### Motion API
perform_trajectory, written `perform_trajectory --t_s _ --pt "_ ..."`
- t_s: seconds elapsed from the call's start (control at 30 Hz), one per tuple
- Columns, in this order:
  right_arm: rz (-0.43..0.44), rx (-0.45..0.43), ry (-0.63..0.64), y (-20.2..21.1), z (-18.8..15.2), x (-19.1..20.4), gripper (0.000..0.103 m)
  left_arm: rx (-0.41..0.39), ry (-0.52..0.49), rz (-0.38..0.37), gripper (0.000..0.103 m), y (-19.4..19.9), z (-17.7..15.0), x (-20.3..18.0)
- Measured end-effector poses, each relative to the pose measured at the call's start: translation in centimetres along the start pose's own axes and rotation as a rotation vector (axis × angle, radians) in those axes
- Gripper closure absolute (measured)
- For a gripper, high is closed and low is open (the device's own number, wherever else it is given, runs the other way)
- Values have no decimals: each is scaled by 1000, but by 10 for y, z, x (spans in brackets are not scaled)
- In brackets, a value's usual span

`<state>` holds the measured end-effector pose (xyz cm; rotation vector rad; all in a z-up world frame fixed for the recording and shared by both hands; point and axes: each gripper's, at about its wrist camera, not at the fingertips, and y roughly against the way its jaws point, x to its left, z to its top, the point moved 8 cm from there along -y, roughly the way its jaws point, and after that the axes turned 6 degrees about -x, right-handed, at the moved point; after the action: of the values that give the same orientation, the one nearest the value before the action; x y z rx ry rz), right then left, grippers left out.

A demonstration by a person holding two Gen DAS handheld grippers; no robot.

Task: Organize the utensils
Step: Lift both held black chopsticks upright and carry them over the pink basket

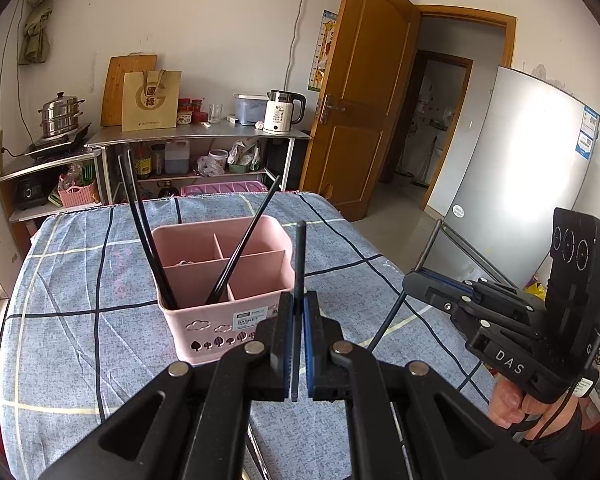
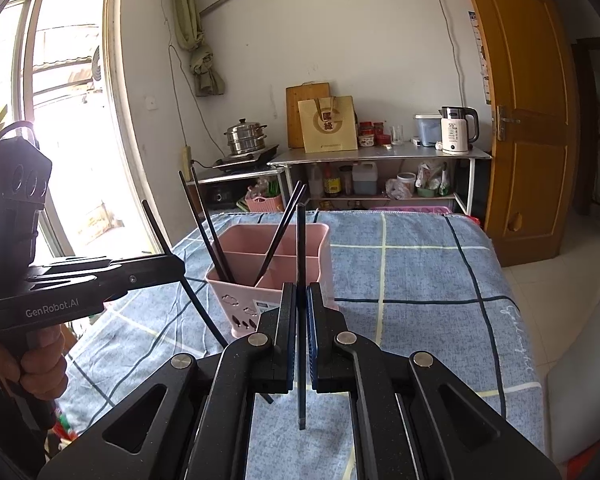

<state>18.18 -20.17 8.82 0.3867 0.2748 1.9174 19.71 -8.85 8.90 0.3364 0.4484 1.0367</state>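
Holding one black chopstick in each gripper, we have the left gripper [image 1: 298, 336] pinched tight on its chopstick [image 1: 300, 264] and the right gripper [image 2: 301, 332] clamped the same way on its own chopstick [image 2: 301, 248], both upright, above the blue checked tablecloth [image 2: 420, 272] just short of the pink basket [image 1: 224, 280]. These sticks look light, stiff and smooth, so we judge they could pivot or slip between the pads; a grip near mid-length seems steadiest. Four chopsticks already lean in the basket's compartments. The dividers and leaning sticks narrow each opening, but the air above the rim looks free for lowering straight down.
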Motion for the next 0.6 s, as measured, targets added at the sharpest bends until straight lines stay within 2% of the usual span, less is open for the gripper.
perform_trajectory --t_s 0.6 --pt "53 -137 55 -7 80 34 98 -144 -14 13 98 41 90 23"
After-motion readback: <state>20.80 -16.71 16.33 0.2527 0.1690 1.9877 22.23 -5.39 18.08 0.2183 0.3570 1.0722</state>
